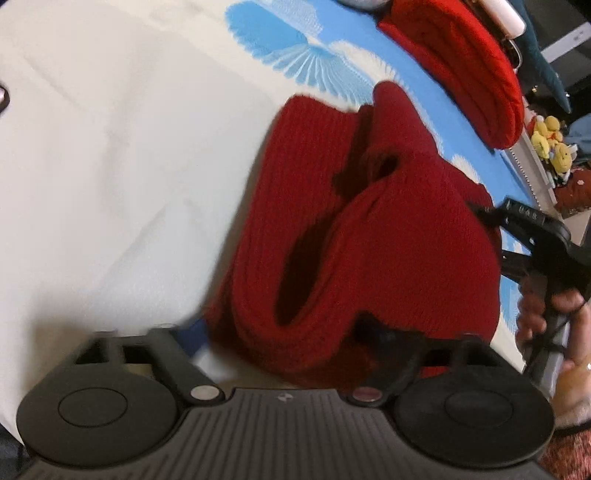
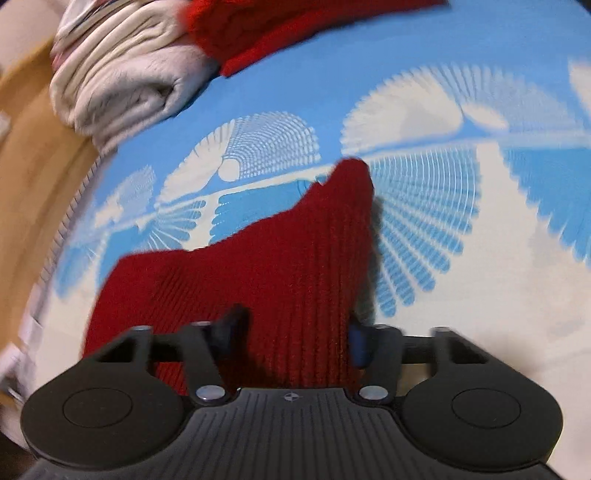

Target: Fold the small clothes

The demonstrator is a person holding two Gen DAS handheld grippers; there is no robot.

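- Dark red ribbed knit garment [image 1: 369, 240] lies bunched on a blue-and-white patterned bed cover [image 1: 266, 40]; the left wrist view shows it in thick folds with an opening between the layers.
- Only the left wrist view shows a cream sheet [image 1: 110, 166] beside the garment, a brighter red folded knit [image 1: 461, 62] farther off, and yellow plush toys [image 1: 550, 144] past the edge.
- Only the right wrist view shows a stack of folded cream clothes [image 2: 122, 74] at the cover's far edge, touching another red knit [image 2: 258, 33].
- Left tool [image 1: 291, 343]: its fingers stand well apart, with the garment's near fold between them; whether they press the cloth I cannot tell.
- Right tool [image 2: 295, 339]: the garment [image 2: 280, 258] fills the gap between its fingers, which clamp a wide bunch of it, one corner rising above the cover.
- From the left wrist view, the right tool [image 1: 484, 214] pinches the garment's far edge, the person's hand [image 1: 546, 314] on its handle.
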